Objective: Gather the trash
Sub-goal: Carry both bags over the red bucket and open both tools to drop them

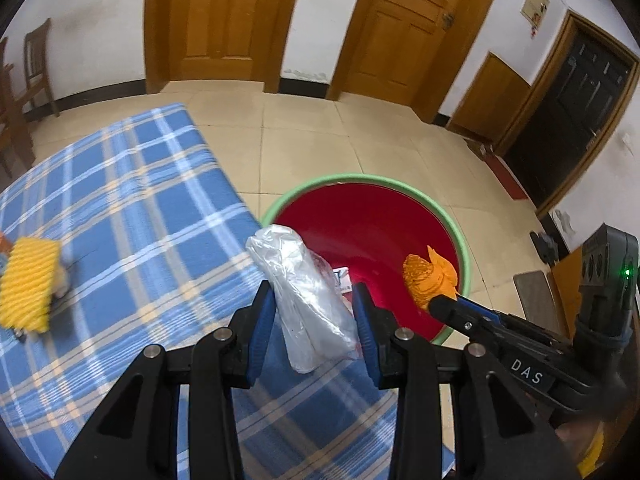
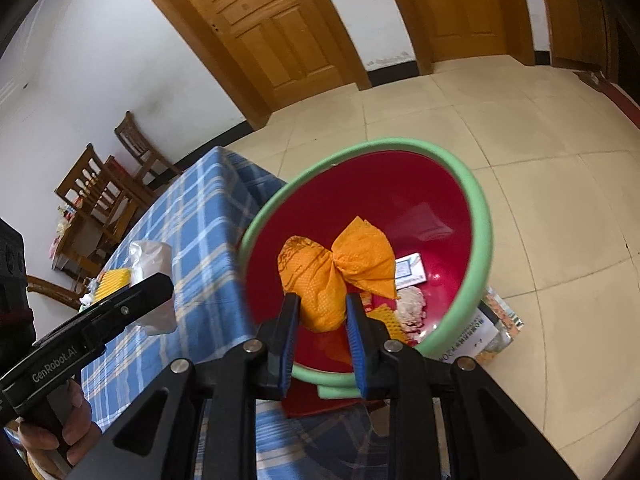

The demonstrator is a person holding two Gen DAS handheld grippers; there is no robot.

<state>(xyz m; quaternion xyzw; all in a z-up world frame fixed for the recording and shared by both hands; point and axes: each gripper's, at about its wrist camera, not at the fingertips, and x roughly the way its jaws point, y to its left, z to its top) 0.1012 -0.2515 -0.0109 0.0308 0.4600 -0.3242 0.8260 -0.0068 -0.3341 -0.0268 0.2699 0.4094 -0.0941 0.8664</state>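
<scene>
Trash is held over the red basin (image 2: 476,216): orange wrapper (image 2: 332,276) clamped in the right gripper (image 2: 322,316), clear plastic bag (image 1: 308,300) pinched in the left gripper (image 1: 314,316), nearer the bench (image 1: 120,200).

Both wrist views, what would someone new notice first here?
The big red basin with a green rim on the floor beside the blue checked tablecloth. Above it the right gripper pinches a crumpled orange wrapper, and the left gripper grips a clear plastic bag at the table's edge. A yellow ridged item lies on the cloth.
</scene>
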